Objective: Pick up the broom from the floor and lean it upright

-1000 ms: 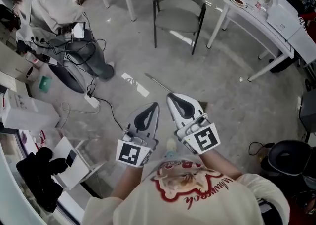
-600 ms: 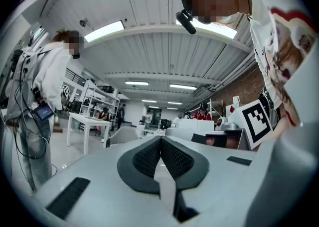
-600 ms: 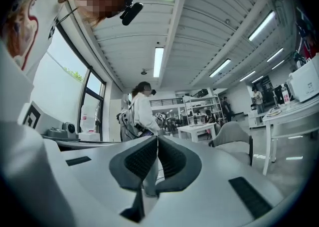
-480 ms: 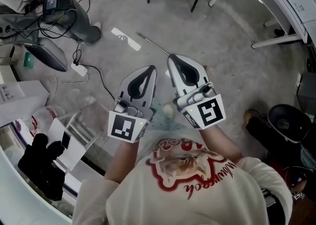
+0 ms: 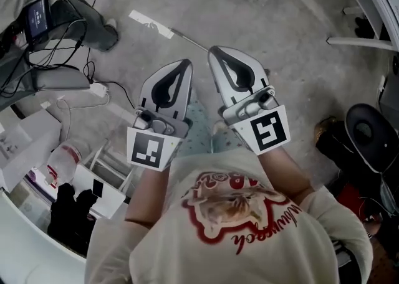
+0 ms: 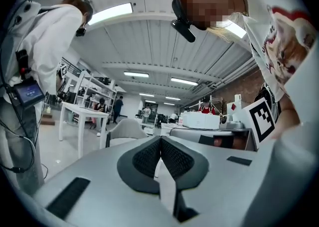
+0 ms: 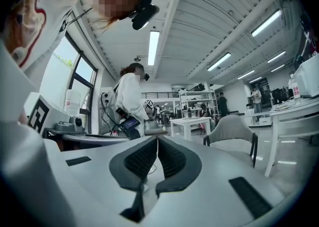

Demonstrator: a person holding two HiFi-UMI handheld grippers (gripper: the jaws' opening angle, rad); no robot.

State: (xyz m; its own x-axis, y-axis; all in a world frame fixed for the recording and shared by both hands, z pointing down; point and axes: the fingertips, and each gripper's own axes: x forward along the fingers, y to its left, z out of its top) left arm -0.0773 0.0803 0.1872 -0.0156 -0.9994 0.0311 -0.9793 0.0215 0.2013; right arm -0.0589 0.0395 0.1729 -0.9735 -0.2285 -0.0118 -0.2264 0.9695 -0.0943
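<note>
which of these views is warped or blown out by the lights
Head view: even, soft light on the floor, fairly sharp, only mild bending at the edges. Left gripper view: heavy fisheye with dark corners, the ceiling light blown to white. Right gripper view: same fisheye, glare from the window and ceiling strip.

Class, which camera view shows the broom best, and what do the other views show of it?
The head view. Only there does the broom show: its thin handle lies on the floor just beyond the right gripper, which hides its near end. Both gripper views look level across the room, above the floor, and show nothing of the broom.
</note>
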